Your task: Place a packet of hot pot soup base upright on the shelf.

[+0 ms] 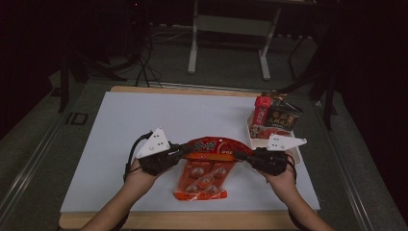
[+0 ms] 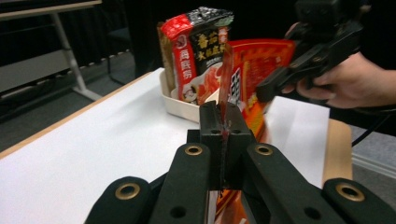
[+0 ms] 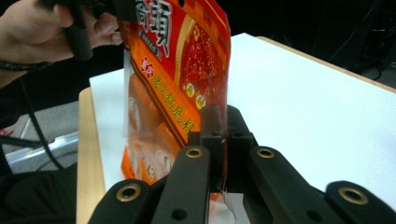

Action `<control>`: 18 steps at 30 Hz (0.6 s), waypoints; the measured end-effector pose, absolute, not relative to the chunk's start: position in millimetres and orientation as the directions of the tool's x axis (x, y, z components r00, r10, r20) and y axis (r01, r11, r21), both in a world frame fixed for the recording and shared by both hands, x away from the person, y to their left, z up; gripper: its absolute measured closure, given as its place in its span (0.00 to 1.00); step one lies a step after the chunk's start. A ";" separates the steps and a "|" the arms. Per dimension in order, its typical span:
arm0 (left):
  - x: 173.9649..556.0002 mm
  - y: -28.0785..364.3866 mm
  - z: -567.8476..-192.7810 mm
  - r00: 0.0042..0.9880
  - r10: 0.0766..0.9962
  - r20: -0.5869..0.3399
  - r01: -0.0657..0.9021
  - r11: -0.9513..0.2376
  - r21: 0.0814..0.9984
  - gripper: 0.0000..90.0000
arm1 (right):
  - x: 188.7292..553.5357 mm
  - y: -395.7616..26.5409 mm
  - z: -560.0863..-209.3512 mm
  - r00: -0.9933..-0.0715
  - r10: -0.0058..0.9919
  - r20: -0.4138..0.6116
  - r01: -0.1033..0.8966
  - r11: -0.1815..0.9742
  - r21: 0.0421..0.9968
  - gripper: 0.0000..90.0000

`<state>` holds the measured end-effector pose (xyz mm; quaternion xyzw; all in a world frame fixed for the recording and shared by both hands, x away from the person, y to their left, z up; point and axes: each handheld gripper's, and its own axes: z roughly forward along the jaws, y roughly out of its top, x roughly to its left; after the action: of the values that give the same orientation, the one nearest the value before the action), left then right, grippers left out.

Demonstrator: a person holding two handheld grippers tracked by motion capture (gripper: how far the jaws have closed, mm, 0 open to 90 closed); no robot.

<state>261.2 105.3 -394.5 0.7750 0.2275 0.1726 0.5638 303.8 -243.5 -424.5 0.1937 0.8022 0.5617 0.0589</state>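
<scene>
A red-orange snack bag (image 1: 207, 166) with printed characters hangs between the two grippers over the white table top (image 1: 144, 120). My left gripper (image 1: 182, 150) is shut on the bag's left upper edge; in the left gripper view the thin edge of the bag (image 2: 227, 93) runs between the closed jaws of the left gripper (image 2: 225, 123). My right gripper (image 1: 237, 155) is shut on the bag's right upper edge, and the right gripper view shows the bag (image 3: 182, 74) pinched in the jaws of the right gripper (image 3: 224, 126).
A cream tray (image 1: 257, 141) at the right of the table holds upright snack packets (image 1: 274, 115). The table's wooden rim (image 1: 192, 220) runs along the near edge. A metal frame (image 1: 231, 29) stands on the floor beyond the table.
</scene>
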 end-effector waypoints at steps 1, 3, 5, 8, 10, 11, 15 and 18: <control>260.7 105.6 -392.7 0.839 0.543 0.007 0.161 -0.261 0.952 1.00 | 303.2 -244.0 -423.1 -0.920 0.371 0.128 0.247 0.292 0.924 1.00; 258.2 105.7 -388.3 0.838 0.545 0.018 0.151 -0.264 0.953 1.00 | 301.1 -245.0 -418.7 -0.925 0.358 0.127 0.241 0.293 0.925 1.00; 257.2 106.4 -384.2 0.841 0.540 0.016 0.145 -0.255 0.956 1.00 | 298.5 -246.6 -413.1 -0.929 0.344 0.133 0.238 0.284 0.929 1.00; 258.2 108.9 -378.0 0.846 0.533 0.029 0.119 -0.240 0.964 1.00 | 291.8 -248.3 -400.3 -0.937 0.332 0.112 0.208 0.269 0.940 1.00; 261.3 111.2 -376.7 0.850 0.526 0.028 0.108 -0.227 0.968 1.00 | 288.1 -249.2 -391.2 -0.940 0.324 0.107 0.194 0.249 0.949 1.00; 262.9 111.9 -376.7 0.853 0.521 0.026 0.106 -0.220 0.970 1.00 | 286.7 -249.0 -386.7 -0.940 0.327 0.093 0.180 0.247 0.952 1.00; 267.7 112.8 -378.2 0.860 0.510 0.013 0.099 -0.192 0.976 0.98 | 287.3 -249.1 -370.7 -0.937 0.344 0.053 0.148 0.255 0.956 1.00; 269.0 111.7 -377.9 0.865 0.502 0.003 0.091 -0.162 0.982 0.96 | 290.8 -251.2 -360.5 -0.935 0.352 0.045 0.143 0.257 0.956 1.00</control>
<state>269.0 111.7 -377.9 0.7439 0.1995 0.1668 0.6156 290.8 -251.2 -360.5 0.1572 0.7877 0.5891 0.0887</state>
